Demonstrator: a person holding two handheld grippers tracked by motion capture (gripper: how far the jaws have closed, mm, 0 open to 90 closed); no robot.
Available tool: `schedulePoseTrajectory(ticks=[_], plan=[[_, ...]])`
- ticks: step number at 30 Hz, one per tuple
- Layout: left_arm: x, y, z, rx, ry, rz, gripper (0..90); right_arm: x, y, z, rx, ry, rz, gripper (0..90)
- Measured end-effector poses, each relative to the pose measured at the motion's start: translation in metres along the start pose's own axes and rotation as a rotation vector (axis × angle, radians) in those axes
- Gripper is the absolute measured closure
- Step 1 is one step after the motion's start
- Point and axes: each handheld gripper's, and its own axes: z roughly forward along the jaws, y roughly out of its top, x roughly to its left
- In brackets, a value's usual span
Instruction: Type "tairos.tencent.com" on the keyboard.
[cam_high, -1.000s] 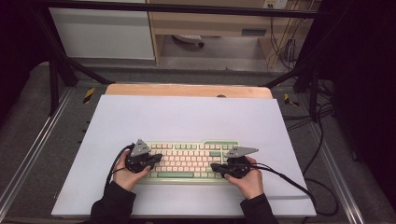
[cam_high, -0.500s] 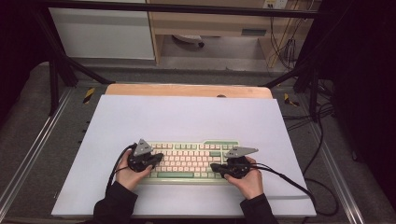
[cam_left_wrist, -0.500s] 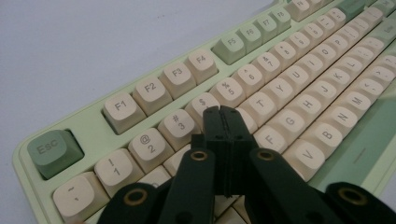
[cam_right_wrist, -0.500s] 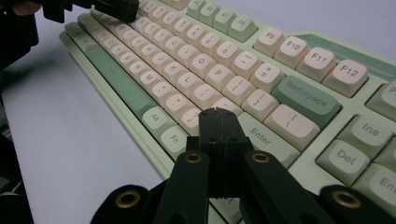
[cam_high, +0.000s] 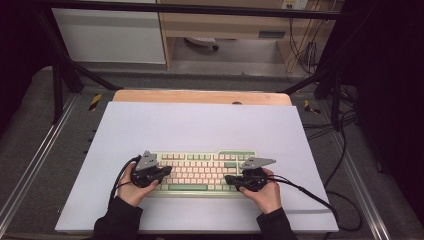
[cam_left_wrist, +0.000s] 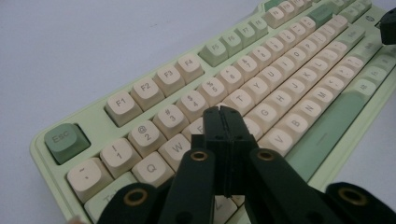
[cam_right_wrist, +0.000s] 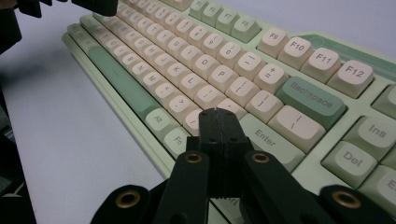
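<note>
High view: pale green plastic keyboard with cream keycaps (cam_high: 200, 171) lies near front edge of white table sheet (cam_high: 200, 125), long axis left-right, key legends facing person. Left gripper (cam_high: 161, 173) over left keys, right gripper (cam_high: 230, 181) over right keys.

Left gripper view: jaws closed, empty, tips above keys near R.

Right gripper view: jaws closed, empty, tips near Enter.

Judged step: typing with closed tips; next move needs short straight press on single key.

It looks like a lab: a metal frame (cam_high: 60, 80) around the table (cam_high: 200, 125), loose cables (cam_high: 305, 50) at two o'clock, dark curtains.
</note>
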Motion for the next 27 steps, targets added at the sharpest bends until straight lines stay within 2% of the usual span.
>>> schedulePoseTrajectory(ticks=[7,16,27], plan=[[0.001,-0.005,-0.006,0.003,-0.003,-0.003,90.0,0.002,0.002,0.002,0.004,0.005,-0.003,90.0],[0.005,-0.013,-0.016,0.0,-0.002,-0.015,90.0,0.012,0.01,0.008,0.007,0.018,-0.015,90.0],[0.011,-0.02,-0.024,0.001,0.003,-0.026,90.0,0.027,0.026,0.024,0.006,0.039,-0.043,90.0]])
